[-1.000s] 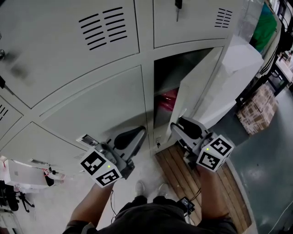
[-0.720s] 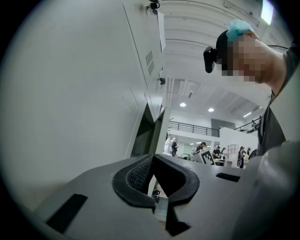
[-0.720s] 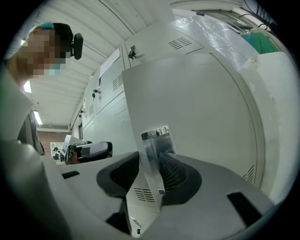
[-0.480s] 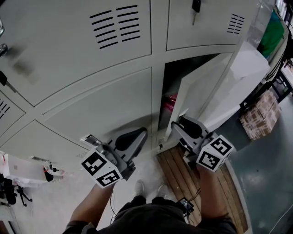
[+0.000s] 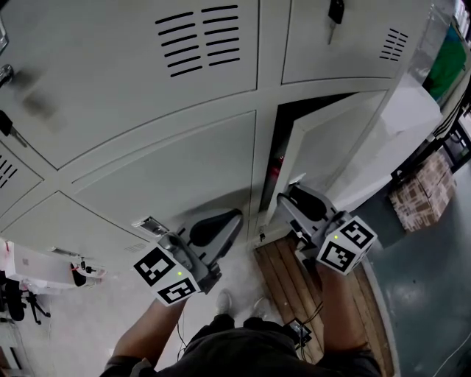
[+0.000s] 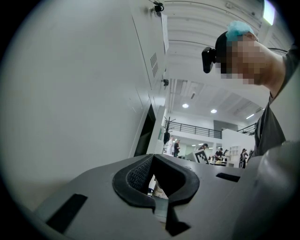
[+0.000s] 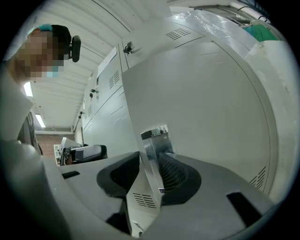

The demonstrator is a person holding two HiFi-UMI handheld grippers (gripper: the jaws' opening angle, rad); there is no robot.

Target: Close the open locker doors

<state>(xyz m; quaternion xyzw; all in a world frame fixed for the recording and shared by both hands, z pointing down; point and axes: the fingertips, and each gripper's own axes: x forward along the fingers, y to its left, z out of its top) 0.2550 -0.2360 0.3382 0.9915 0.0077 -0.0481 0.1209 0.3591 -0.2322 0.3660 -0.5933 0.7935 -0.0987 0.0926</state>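
Observation:
The lower right locker door (image 5: 335, 143) stands a little ajar, and a narrow dark gap (image 5: 282, 147) shows beside it with something pink inside. My right gripper (image 5: 291, 197) is at the door's free edge. In the right gripper view the edge and its metal latch plate (image 7: 155, 134) stand between the right gripper's (image 7: 149, 174) jaws. The ribbed pad (image 7: 172, 172) lies by the door's outer face, the other pad stands apart, and the jaws have just narrowed slightly. My left gripper (image 5: 221, 221) hovers in front of the closed lower door (image 5: 169, 177), open and empty (image 6: 152, 177).
A wooden pallet (image 5: 294, 283) lies on the floor under the right gripper. Cardboard boxes (image 5: 421, 190) stand at the right. A key hangs in the upper right locker (image 5: 335, 12). A white box (image 5: 33, 266) sits on the floor at the left, and the person's shoes (image 5: 224, 302) are below.
The open door has swung toward the locker and the dark gap has narrowed. The right gripper stays at the door's edge. The left gripper has hardly moved.

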